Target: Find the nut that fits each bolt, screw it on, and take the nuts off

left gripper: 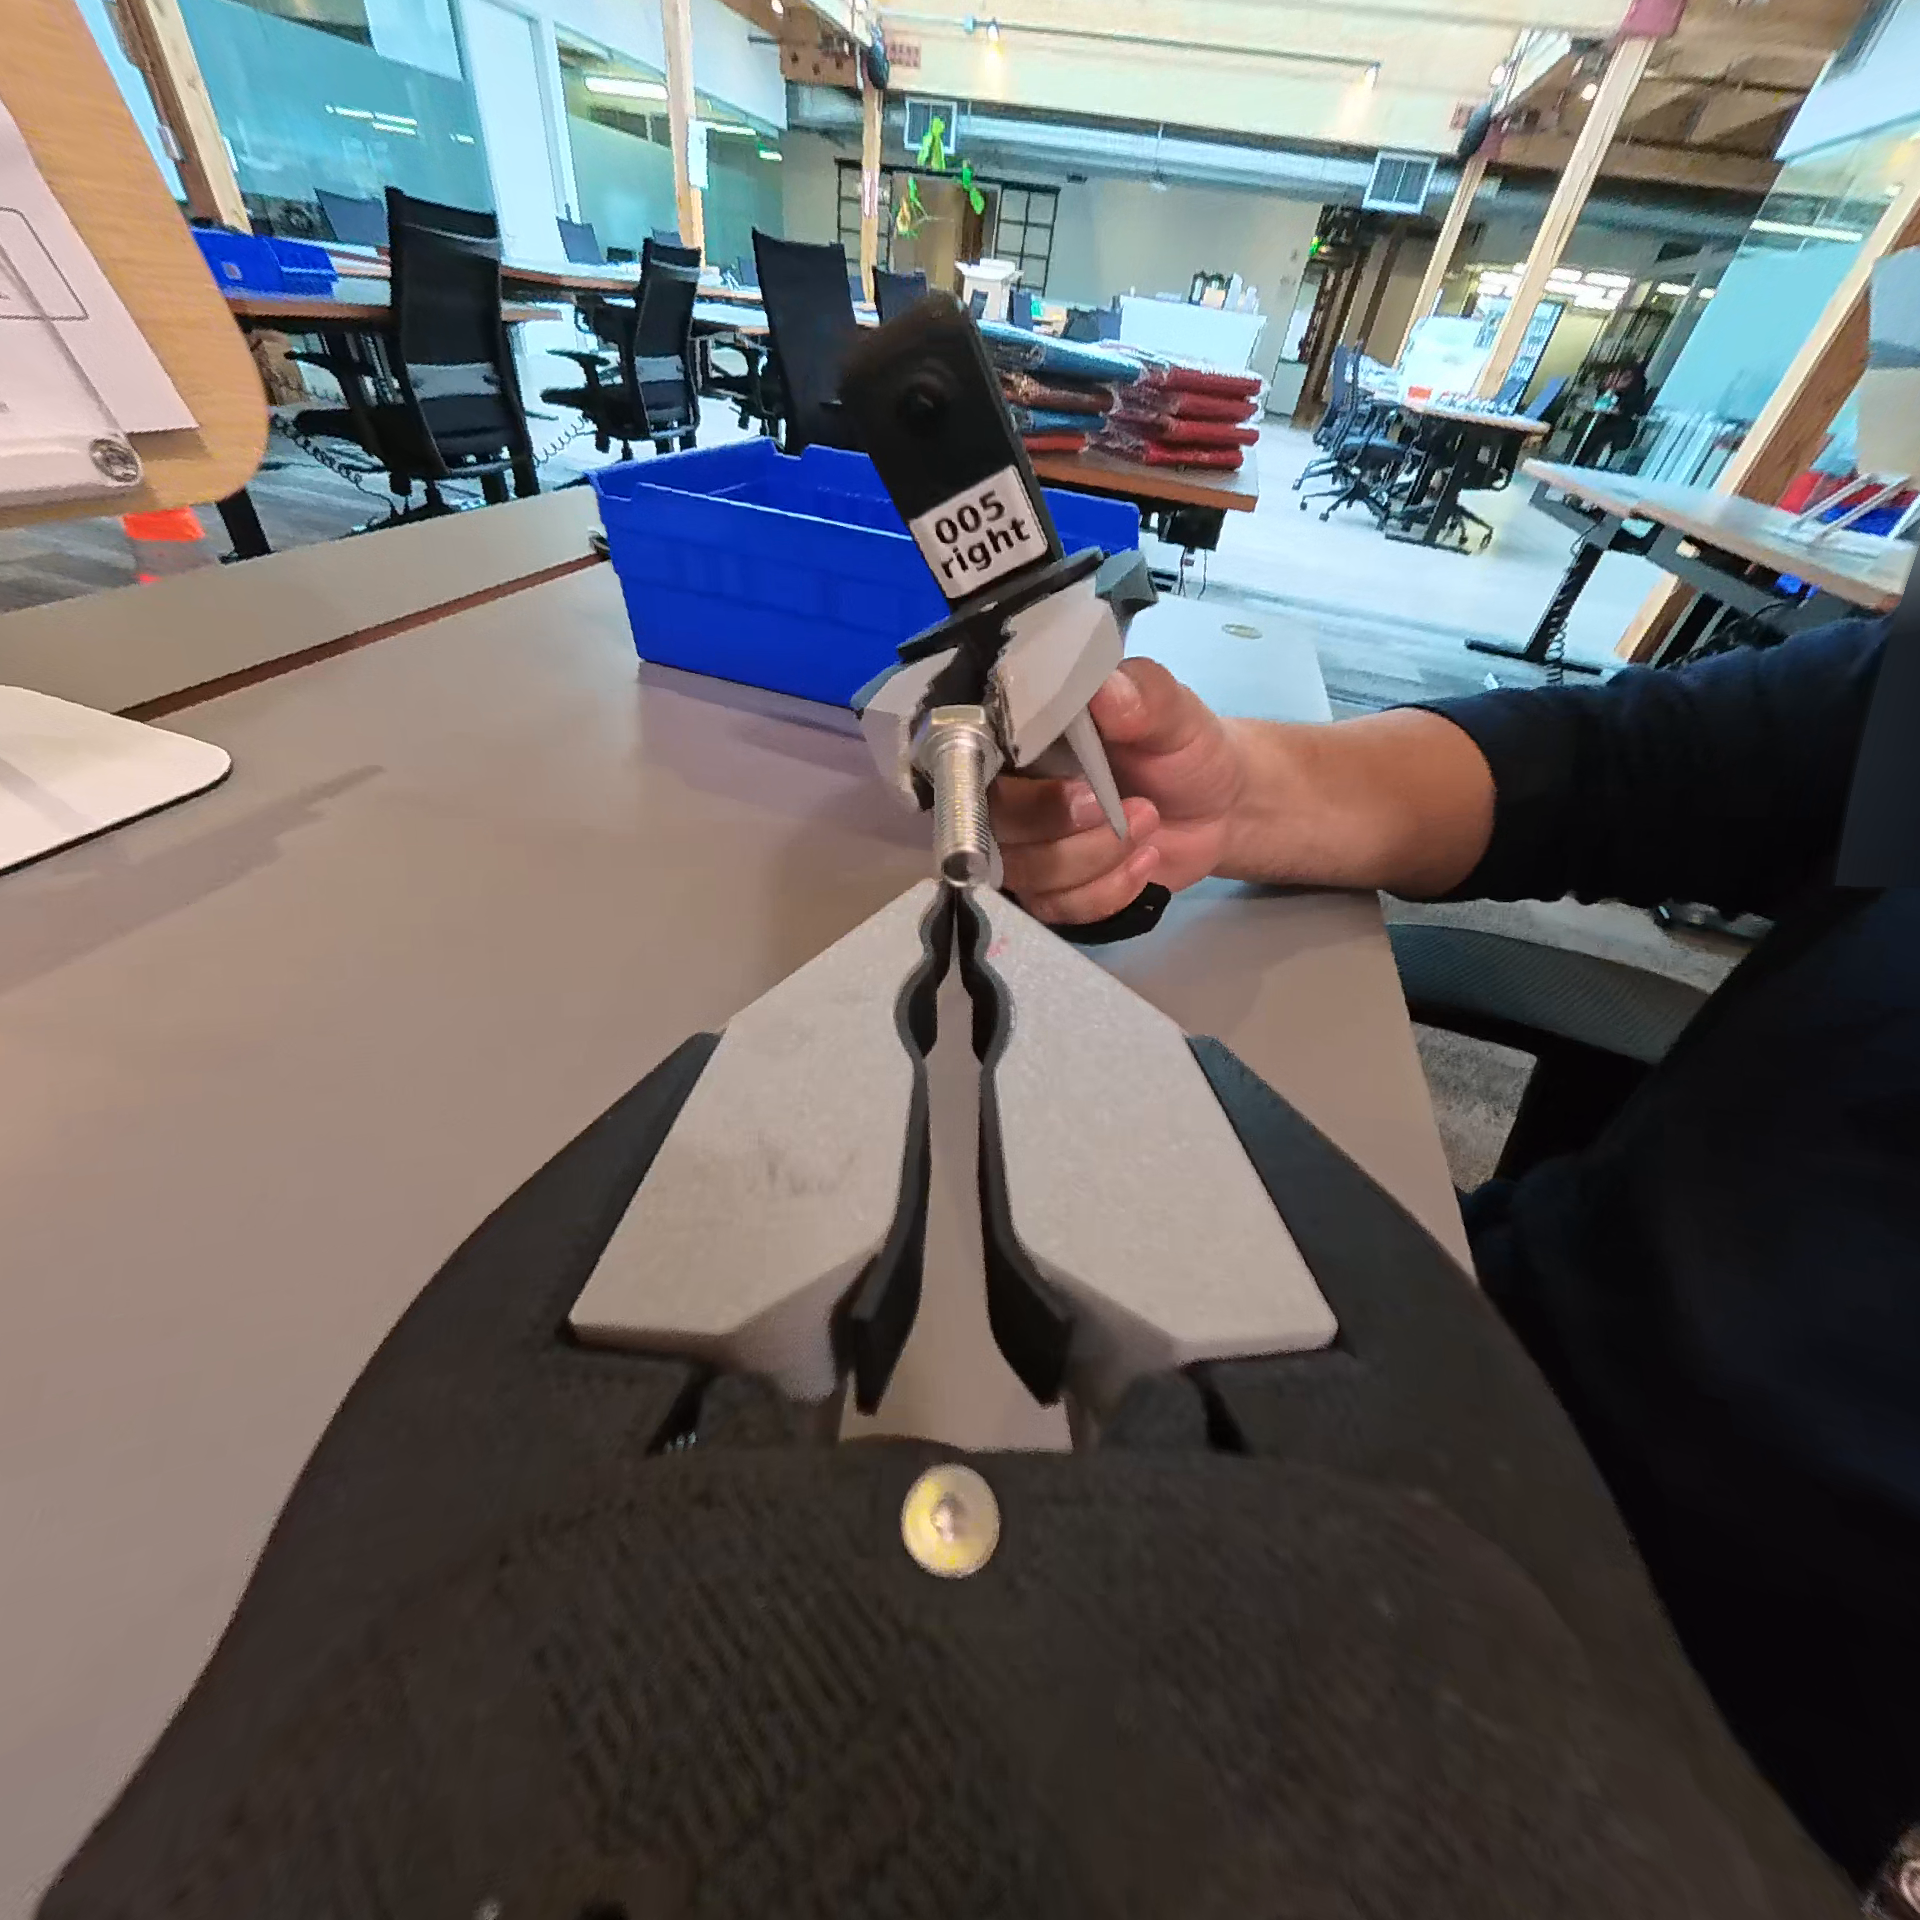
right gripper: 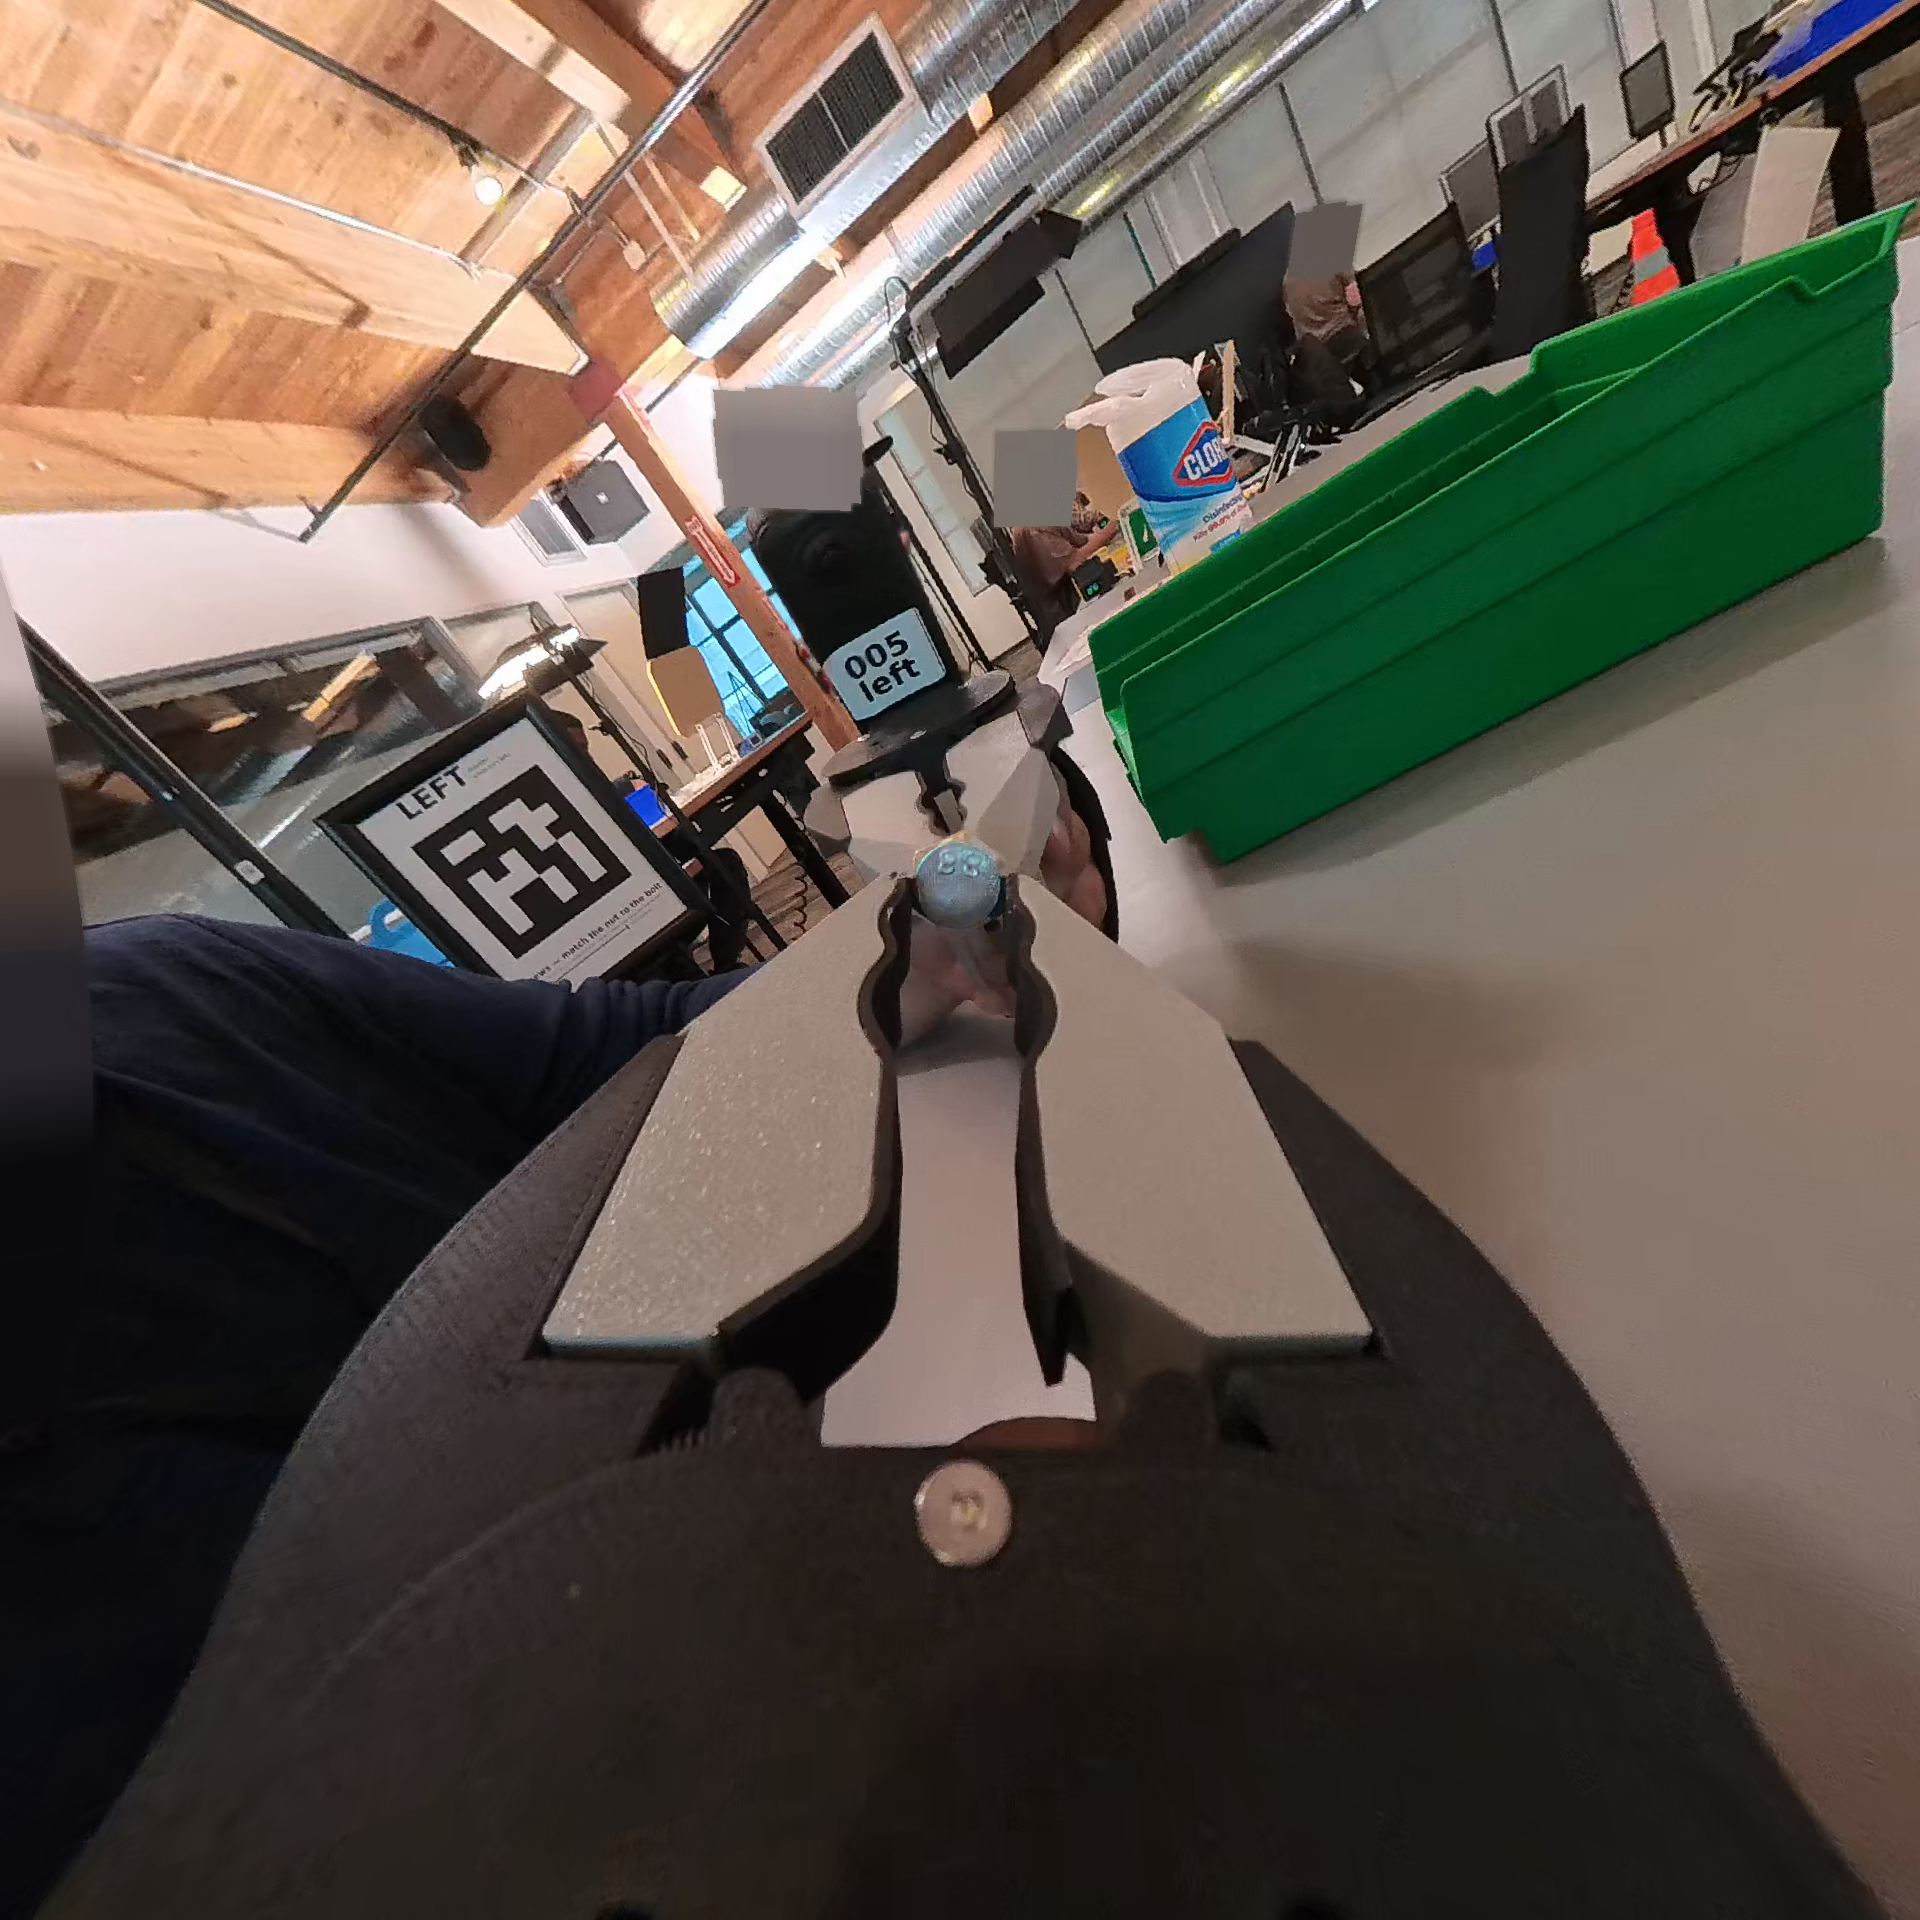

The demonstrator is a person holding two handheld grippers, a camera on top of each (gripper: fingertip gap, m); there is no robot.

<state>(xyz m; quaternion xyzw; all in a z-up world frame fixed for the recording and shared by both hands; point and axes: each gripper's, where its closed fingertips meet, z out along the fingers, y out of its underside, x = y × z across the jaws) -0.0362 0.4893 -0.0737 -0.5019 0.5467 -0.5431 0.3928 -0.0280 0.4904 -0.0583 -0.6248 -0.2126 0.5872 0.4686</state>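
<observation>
Bolt: silver, head clamped in right gripper, at 12 o'clock of the left wrist view, above the grey counter. Left gripper: fingers closed together, holding nothing, tips just beside the bolt's threaded end. Blue bin: behind. Green bin: 2 o'clock, right wrist view.

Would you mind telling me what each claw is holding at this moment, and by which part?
The right claw grips a silver bolt by its hex head, threaded shank pointing outward. The left claw is shut at the shank's tip; nothing can be seen in it.
</observation>
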